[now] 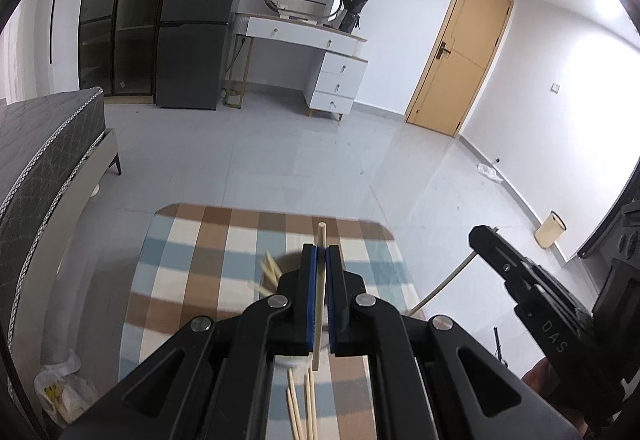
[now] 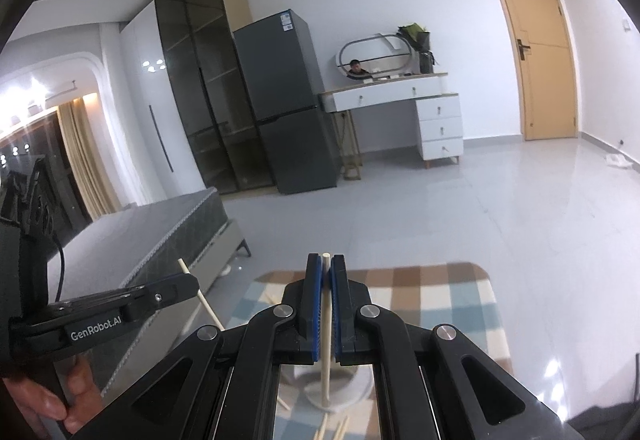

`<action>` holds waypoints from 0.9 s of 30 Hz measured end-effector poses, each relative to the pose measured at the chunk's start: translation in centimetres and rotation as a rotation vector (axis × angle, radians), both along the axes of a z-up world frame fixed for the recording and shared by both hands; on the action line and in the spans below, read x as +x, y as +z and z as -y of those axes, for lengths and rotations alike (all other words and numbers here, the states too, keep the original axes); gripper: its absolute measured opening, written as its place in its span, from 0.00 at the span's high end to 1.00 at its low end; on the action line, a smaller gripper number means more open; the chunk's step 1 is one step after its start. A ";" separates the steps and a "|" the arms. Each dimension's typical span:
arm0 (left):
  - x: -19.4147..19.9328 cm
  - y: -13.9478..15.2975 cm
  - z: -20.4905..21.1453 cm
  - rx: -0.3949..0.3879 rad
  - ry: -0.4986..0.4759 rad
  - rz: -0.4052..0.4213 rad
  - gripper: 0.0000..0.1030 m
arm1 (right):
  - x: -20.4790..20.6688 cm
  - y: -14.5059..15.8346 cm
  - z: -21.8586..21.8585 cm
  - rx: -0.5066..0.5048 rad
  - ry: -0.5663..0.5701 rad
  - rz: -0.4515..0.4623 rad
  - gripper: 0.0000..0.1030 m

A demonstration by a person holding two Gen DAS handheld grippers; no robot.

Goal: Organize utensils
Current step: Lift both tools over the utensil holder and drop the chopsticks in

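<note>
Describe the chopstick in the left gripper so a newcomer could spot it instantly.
Find the checked tablecloth, then the left gripper above it. The pale wooden chopstick stands clamped between its blue-padded fingers, tip poking past them; the other chopsticks lie loose on the cloth.

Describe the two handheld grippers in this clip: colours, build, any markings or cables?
Both are black, with linkage arms on silver pivot pins and blue pads lining the fingers. The left gripper carries white "GenRobot.AI" lettering on its side and a black cable at its rear, seen from the right wrist view. The right gripper shows "DAS" lettering. No sleeves are visible.
</note>
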State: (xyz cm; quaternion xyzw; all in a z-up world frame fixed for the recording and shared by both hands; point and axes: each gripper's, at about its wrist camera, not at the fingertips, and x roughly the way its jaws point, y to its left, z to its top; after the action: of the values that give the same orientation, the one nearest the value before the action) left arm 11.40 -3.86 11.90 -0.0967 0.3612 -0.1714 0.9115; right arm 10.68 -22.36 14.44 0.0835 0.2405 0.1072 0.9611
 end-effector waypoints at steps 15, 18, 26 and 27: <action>6.7 -0.8 -0.6 -0.068 0.034 -0.004 1.00 | 5.9 0.8 -1.9 -0.031 0.078 0.051 0.96; 7.7 -1.5 -0.7 -0.066 0.044 -0.010 1.00 | 6.7 0.0 -2.4 -0.053 0.095 0.049 0.96; 8.4 -3.3 -1.2 -0.093 0.059 -0.028 1.00 | 7.9 -2.1 -3.9 -0.129 0.159 0.039 0.96; 8.3 -3.6 -1.2 -0.096 0.057 -0.036 1.00 | 7.9 -2.4 -4.2 -0.143 0.164 0.036 0.96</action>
State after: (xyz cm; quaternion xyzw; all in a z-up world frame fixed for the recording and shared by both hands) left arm 19.75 -2.62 8.29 -0.1534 0.3661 -0.1608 0.9036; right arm 18.57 -18.19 12.04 -0.0071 0.2363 0.1697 0.9567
